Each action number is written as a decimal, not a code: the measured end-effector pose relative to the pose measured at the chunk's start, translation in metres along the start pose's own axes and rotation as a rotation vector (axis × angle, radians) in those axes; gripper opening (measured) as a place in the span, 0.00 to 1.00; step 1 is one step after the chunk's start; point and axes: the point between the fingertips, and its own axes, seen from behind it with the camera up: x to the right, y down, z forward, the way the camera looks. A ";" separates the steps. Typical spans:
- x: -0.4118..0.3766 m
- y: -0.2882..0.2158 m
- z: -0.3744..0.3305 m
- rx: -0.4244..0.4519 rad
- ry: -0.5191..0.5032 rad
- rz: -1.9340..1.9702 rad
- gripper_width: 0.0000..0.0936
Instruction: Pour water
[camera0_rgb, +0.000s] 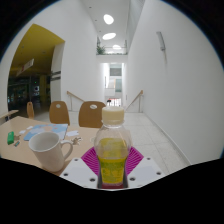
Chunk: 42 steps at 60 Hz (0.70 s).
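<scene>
My gripper (112, 168) is shut on a clear plastic bottle (112, 150) with a white cap and yellowish liquid inside. The bottle stands upright between the magenta pads (90, 160), which press on both of its sides. A white mug (46, 151) with a handle stands on the wooden table (20, 158), to the left of the bottle and a little beyond the fingers. The bottle's base is hidden between the fingers.
A blue-and-white cloth or paper (45, 131) lies on the table behind the mug. Two wooden chairs (90, 114) stand at the table's far side. A white wall (180, 80) runs along the right, with a corridor ahead.
</scene>
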 end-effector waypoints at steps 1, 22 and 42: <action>-0.002 0.002 0.000 0.001 0.000 0.000 0.31; 0.014 0.023 -0.032 -0.106 0.012 0.023 0.92; -0.045 0.053 -0.166 -0.133 -0.284 0.177 0.91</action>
